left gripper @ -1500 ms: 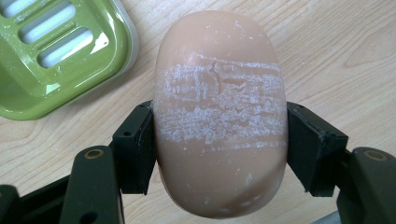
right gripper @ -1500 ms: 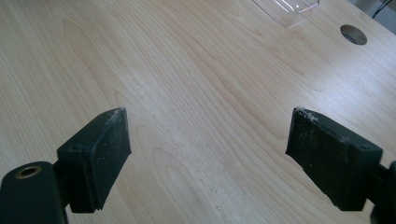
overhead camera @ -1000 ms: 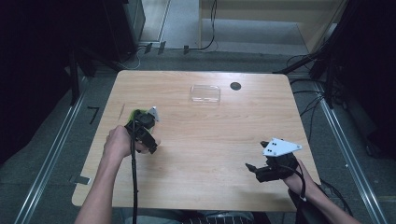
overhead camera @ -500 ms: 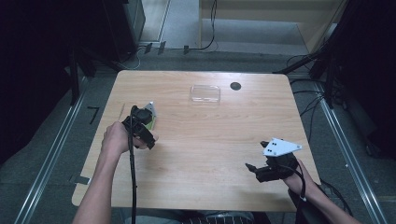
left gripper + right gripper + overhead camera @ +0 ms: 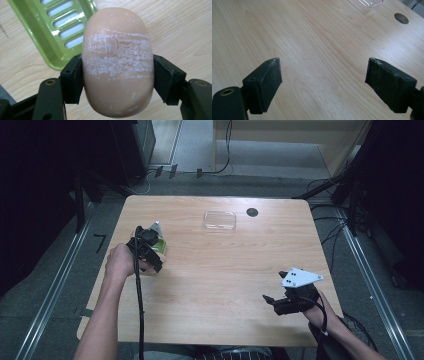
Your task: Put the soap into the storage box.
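Observation:
A peach oval bar of soap (image 5: 117, 62), scuffed white across its middle, is clamped between the jaws of my left gripper (image 5: 117, 80). It hangs above the wood table, next to a green slotted soap dish (image 5: 50, 30). In the high view the left gripper (image 5: 147, 247) is at the table's left side, over the green dish (image 5: 161, 243). My right gripper (image 5: 272, 301) rests near the front right corner. Its jaws (image 5: 323, 80) stand wide apart over bare wood with nothing between them.
A clear plastic lid (image 5: 220, 220) lies near the far edge of the table (image 5: 225, 270), with a dark round hole (image 5: 252, 212) to its right. Both show at the top of the right gripper view: lid (image 5: 365, 5), hole (image 5: 401, 18).
The left hand has shifted slightly toward the far side and risen a little with the soap in the jaws. The right hand has kept still.

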{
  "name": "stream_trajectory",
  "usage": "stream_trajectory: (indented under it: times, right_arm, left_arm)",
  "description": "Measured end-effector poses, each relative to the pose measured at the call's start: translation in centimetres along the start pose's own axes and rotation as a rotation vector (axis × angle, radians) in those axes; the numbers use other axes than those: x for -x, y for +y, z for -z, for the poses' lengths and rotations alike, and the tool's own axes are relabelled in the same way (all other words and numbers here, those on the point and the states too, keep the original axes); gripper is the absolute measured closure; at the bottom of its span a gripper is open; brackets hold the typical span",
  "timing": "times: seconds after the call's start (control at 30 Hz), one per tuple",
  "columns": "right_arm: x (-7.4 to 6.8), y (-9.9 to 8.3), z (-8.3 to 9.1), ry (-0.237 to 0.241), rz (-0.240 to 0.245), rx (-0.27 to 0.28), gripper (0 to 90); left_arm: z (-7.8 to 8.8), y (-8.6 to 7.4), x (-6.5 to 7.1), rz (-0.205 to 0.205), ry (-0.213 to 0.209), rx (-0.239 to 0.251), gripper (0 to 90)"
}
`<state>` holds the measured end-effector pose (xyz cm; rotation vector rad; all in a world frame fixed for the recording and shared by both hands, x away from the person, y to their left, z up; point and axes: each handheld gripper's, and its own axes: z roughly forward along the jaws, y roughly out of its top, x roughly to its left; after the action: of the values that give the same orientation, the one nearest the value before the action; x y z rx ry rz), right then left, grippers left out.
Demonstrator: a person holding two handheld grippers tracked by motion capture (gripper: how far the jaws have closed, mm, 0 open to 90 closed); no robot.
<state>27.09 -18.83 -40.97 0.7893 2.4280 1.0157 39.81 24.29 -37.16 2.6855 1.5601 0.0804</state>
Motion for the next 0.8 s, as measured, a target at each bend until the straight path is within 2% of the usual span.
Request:
stream_trajectory:
  times: [0.3,0.8]
  right_arm:
    - [0.0,0.0,0.0,0.0,0.0,0.001,13.6]
    - [0.0,0.0,0.0,0.0,0.0,0.0,13.6]
  left_arm:
    - [-0.1,0.6,-1.1,0.025,0.0,-0.002,34.4]
    - [-0.3,1.4,-3.0,0.073,0.01,0.025,34.4]
